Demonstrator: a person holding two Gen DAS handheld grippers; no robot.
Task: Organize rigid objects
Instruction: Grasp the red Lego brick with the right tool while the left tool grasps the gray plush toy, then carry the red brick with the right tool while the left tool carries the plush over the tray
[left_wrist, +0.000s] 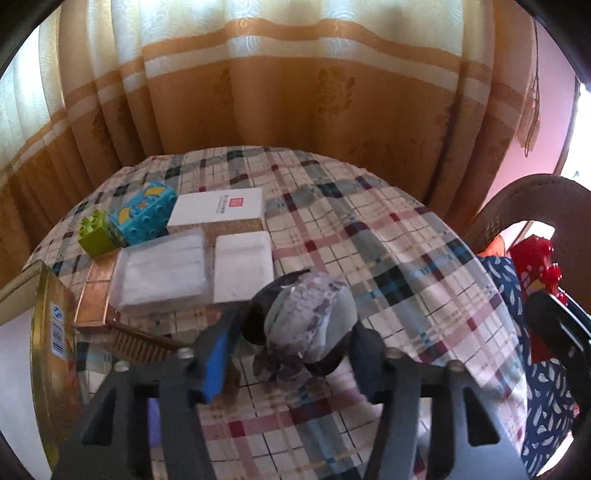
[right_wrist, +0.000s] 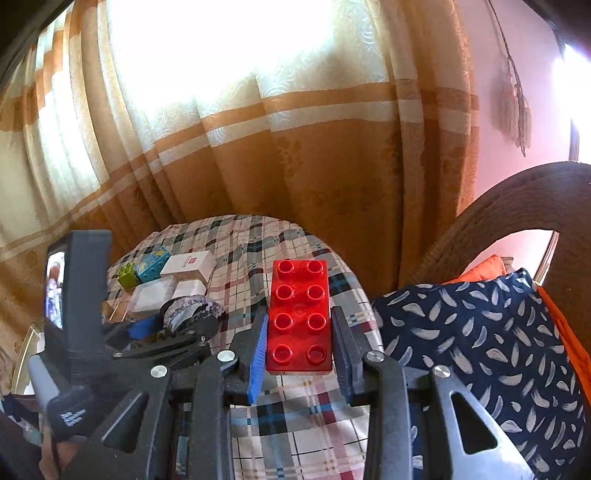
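Here, the round table (left_wrist: 369, 236) under its plaid cloth fills both views, with the curtain (left_wrist: 295, 110) close behind its far rim. Your right gripper (right_wrist: 300, 343) pinches the red brick (right_wrist: 299, 317) by its long sides, studs up; the near half sits between the pads and the far half juts out past the fingertips, above the cloth. Your left gripper (left_wrist: 295, 343) has a roll of patterned tape (left_wrist: 310, 317) between its fingers, the blue pad (left_wrist: 218, 358) at one side and the dark finger (left_wrist: 369, 354) at the other. Whether the pads press on it I cannot tell; the roll hides both contact points.

At the far left of the table lie a white box (left_wrist: 218, 208), a clear case (left_wrist: 162, 273), a white block (left_wrist: 242, 267), a blue brick (left_wrist: 144, 214) and a green brick (left_wrist: 96, 236), packed just beside one another. A copper-coloured tray (left_wrist: 96, 295) lies partly under the clear case, its extent hidden. A gold box (left_wrist: 51, 332) is cut off at the left edge.

The right half of the cloth is bare out to the rim. Past that rim stand a chair back (right_wrist: 517, 206) and a navy cushion (right_wrist: 480, 350), near your right gripper.
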